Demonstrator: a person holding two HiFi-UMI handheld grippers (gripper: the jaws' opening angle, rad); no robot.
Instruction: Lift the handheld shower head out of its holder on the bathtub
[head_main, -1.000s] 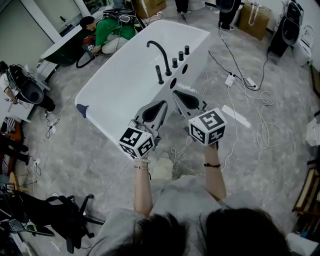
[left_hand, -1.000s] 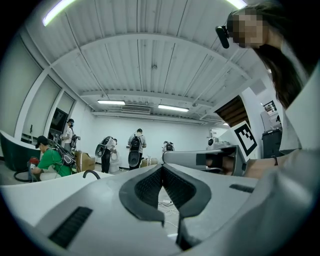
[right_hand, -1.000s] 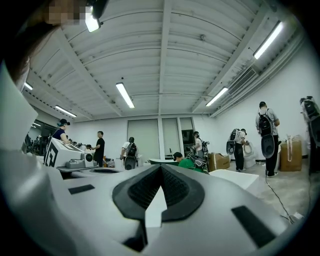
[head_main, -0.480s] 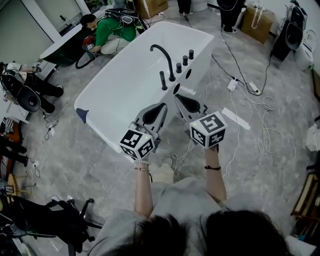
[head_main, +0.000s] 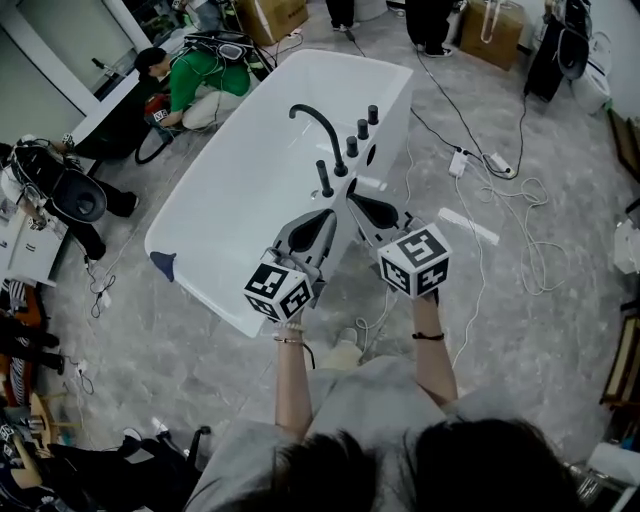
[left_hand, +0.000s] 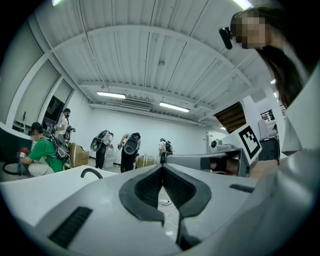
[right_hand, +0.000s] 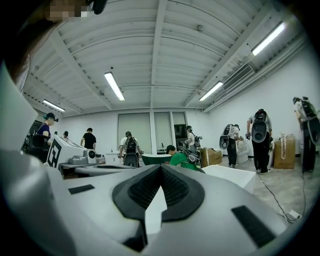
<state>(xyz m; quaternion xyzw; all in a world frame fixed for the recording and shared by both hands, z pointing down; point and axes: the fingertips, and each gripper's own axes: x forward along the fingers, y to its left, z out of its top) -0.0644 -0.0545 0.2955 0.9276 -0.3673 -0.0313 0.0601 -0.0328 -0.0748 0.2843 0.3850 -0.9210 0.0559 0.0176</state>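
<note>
Left tool (head_main: 324, 214) and right tool (head_main: 353, 196) both clenched empty, I'd take that slim, rigid, probably slick shower head (head_main: 324, 178) mid-stem off the bathtub (head_main: 240, 190) rim.

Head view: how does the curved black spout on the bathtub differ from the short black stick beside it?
The spout is taller and bends in an arch; the stick, which is the handheld shower head, is short and straight. The spout reaches out over the basin, while the shower head stands upright over the rim. Both are black and mounted on the bathtub rim.
</note>
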